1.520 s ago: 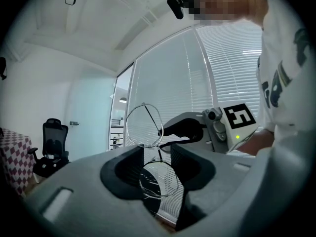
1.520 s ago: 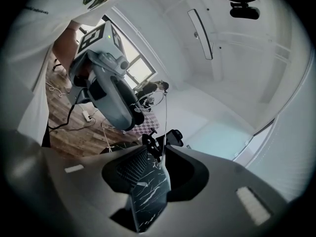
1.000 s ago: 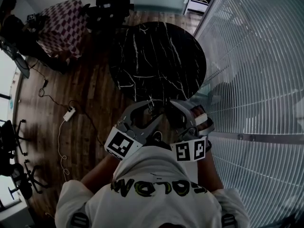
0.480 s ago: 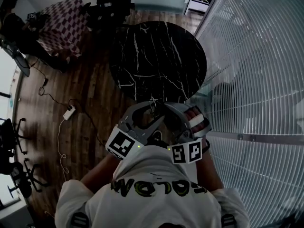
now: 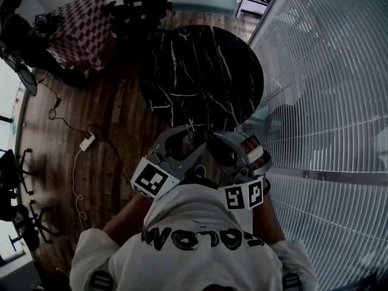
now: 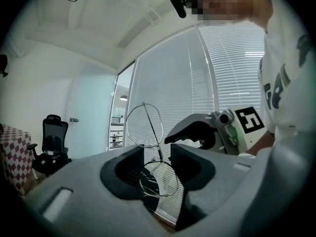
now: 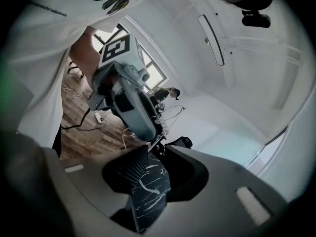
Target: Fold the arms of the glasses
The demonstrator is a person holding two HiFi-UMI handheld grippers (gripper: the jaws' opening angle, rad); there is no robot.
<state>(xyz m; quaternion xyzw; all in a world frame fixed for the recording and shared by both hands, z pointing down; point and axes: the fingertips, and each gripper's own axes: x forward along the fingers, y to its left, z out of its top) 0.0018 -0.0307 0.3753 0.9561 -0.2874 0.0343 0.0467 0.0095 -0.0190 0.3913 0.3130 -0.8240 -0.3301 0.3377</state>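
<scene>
**Glasses in the air, arm fold not yet made**

The wire-rim glasses (image 6: 158, 153) are held off the desk (image 5: 200, 77), above its near edge and close to the person's chest. The left tool (image 6: 157, 151) is clamped on the frame around the bridge, with one lens showing above its jaws and one below.

The right tool (image 7: 155, 149) is brought up just beside the left one. Its jaws stand apart, and the black marble is seen through the gap. A thin temple arm (image 7: 163, 136) runs out from the frame to its tips, but no squeeze on that arm can be made out.

Progress, as judged:
- Pickup and bracing of the frame look done.
- This arm appears to be sticking out, so its fold is left to do.
- The second arm cannot be made out in any view, so its state is unknown.
- Nothing has been set down on the desk.
</scene>
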